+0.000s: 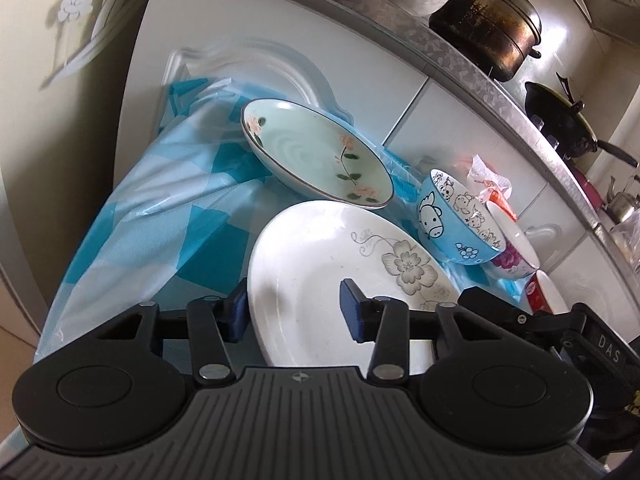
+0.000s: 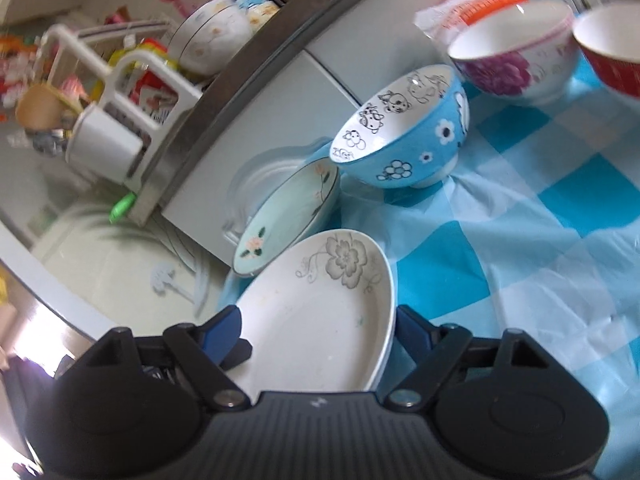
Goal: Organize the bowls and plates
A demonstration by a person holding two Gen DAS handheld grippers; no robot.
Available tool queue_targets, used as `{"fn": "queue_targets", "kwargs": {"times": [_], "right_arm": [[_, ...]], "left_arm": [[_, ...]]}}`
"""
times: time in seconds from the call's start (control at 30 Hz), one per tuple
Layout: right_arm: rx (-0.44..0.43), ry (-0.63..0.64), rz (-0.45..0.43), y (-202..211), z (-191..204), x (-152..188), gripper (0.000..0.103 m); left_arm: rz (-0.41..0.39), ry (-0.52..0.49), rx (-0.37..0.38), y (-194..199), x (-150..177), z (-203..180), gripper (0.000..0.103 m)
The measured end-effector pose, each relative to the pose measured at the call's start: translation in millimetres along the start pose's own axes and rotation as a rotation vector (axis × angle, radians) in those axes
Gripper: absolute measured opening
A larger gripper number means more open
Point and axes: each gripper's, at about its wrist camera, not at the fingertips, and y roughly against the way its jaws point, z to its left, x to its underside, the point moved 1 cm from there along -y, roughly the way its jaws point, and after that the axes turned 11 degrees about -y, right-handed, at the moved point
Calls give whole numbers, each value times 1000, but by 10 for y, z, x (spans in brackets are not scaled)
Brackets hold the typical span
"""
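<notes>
A white plate with a grey flower (image 1: 320, 272) lies on the blue checked cloth (image 1: 160, 220). My left gripper (image 1: 296, 312) is open, one finger outside the plate's left rim, the other over the plate. My right gripper (image 2: 320, 336) is open with a finger on each side of the same plate (image 2: 316, 320); I cannot tell whether the pads touch it. A pale green flowered plate (image 1: 320, 152) lies behind it and also shows in the right wrist view (image 2: 288, 216). A blue cartoon bowl (image 1: 452, 220), a white bowl with purple flowers (image 2: 516, 52) and a red bowl (image 2: 612, 48) stand further along.
White cabinet doors (image 1: 460, 128) rise behind the cloth under a countertop edge (image 1: 480, 80). On the counter stand a dark pot (image 1: 488, 20), a black wok (image 1: 560, 120) and a kettle (image 1: 622, 204). A plastic-wrapped orange item (image 2: 480, 8) lies behind the bowls.
</notes>
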Motion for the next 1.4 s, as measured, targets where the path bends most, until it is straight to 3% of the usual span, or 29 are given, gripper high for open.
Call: {"fn": "queue_targets", "kwargs": {"times": [0.27, 0.53, 1.4], "right_arm": [[32, 60, -24, 16, 34, 71, 84], [45, 117, -45, 135, 99, 166, 84], [-9, 114, -121, 1009, 163, 326, 84]], "left_arm": [[-56, -98, -67, 97, 117, -154, 43], [-87, -109, -81, 236, 168, -210, 43], [-156, -159, -29, 936, 251, -732, 43]]}}
